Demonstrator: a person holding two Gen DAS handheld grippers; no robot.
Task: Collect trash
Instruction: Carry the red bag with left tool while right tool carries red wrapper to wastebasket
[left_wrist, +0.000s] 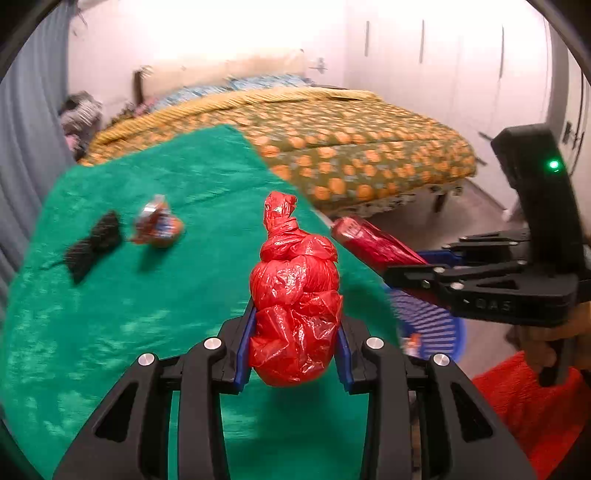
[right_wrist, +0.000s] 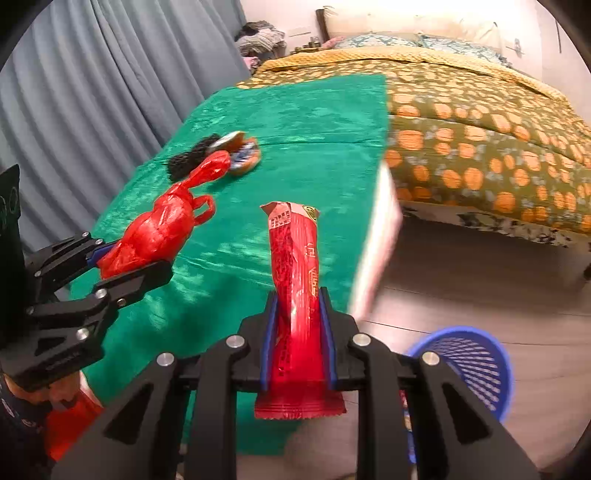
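Note:
My left gripper (left_wrist: 293, 343) is shut on a knotted red plastic bag (left_wrist: 295, 295), held above the green-covered table (left_wrist: 147, 332); it also shows in the right wrist view (right_wrist: 155, 229). My right gripper (right_wrist: 297, 325) is shut on a long red snack wrapper (right_wrist: 295, 280), held over the table's right edge; the wrapper also shows in the left wrist view (left_wrist: 373, 240). An orange crumpled wrapper (left_wrist: 157, 225) and a black crumpled piece (left_wrist: 94, 243) lie on the table farther back. A blue slotted basket (right_wrist: 476, 365) stands on the floor below right.
A bed with an orange-patterned cover (right_wrist: 480, 129) stands beyond the table. Grey curtains (right_wrist: 92, 92) hang at the left. A red-orange mat (left_wrist: 528, 406) lies on the floor near the basket (left_wrist: 428, 325). White wardrobes (left_wrist: 443, 55) line the far wall.

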